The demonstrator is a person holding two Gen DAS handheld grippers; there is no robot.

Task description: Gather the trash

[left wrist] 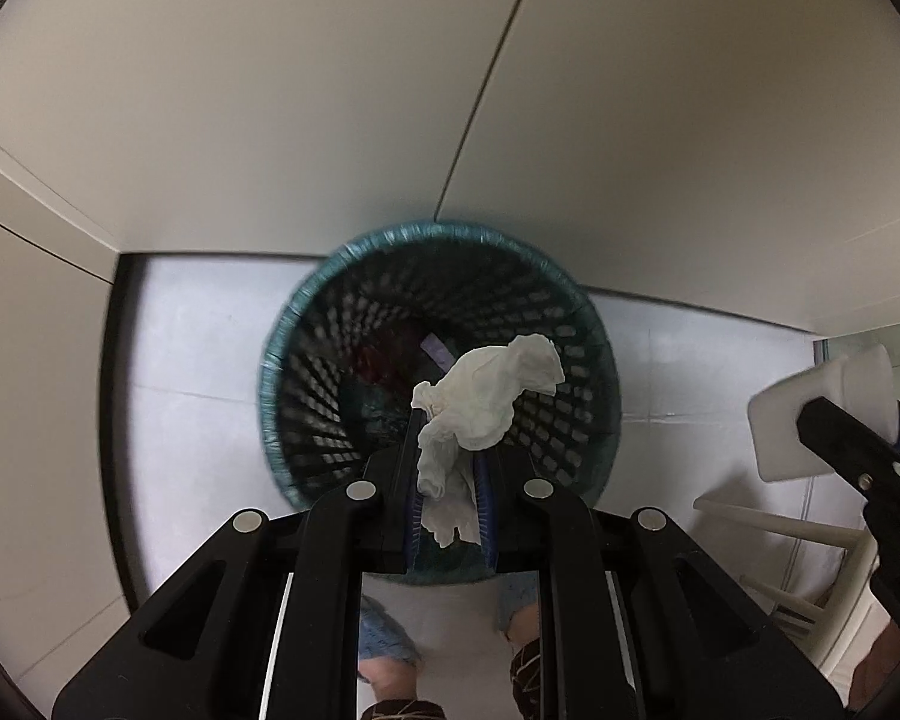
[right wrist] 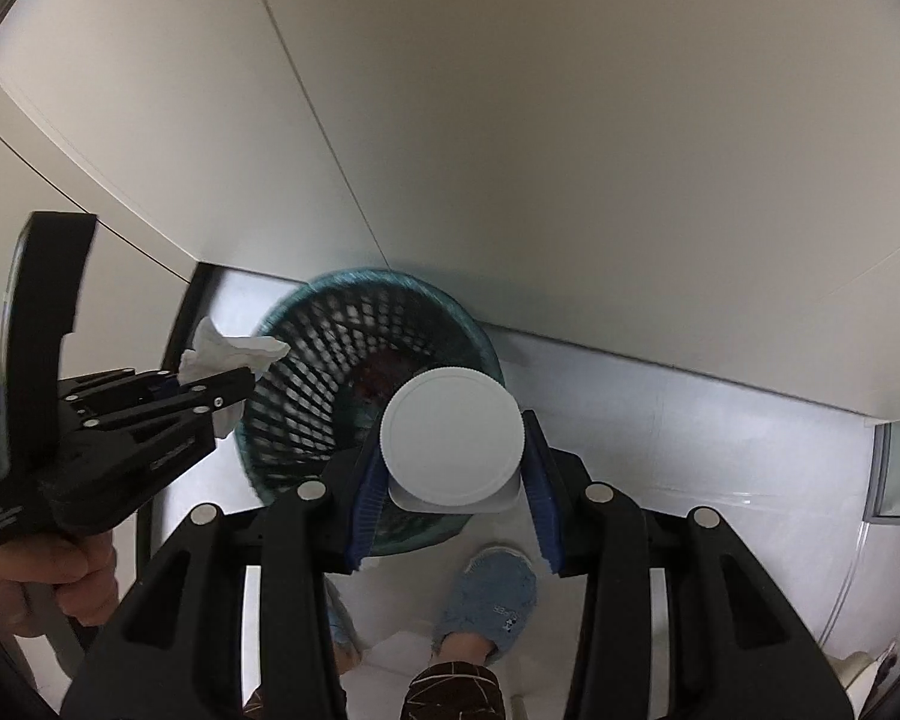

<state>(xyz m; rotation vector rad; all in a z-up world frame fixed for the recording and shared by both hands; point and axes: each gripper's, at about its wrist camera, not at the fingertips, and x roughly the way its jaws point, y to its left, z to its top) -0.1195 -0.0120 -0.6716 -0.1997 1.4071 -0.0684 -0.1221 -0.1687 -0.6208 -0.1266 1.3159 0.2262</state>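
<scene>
Pale tiled floor (left wrist: 198, 360) — a teal mesh wastebasket (left wrist: 594, 360) stands on it, seemingly against the wall.

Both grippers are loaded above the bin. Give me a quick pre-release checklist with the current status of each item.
1. Left gripper shut on the crumpled tissue: ok.
2. Right gripper shut on the white plastic jar by its sides: ok.
3. Tissue over the opening of the teal mesh wastebasket: ok in the left wrist view.
4. Jar fully over the opening: cannot tell; in the right wrist view it overlaps the near rim.
5. Room in the wastebasket: ok, only a few items at the bottom.
6. Person's blue slipper clear of the wastebasket: ok, it stands just in front.
</scene>
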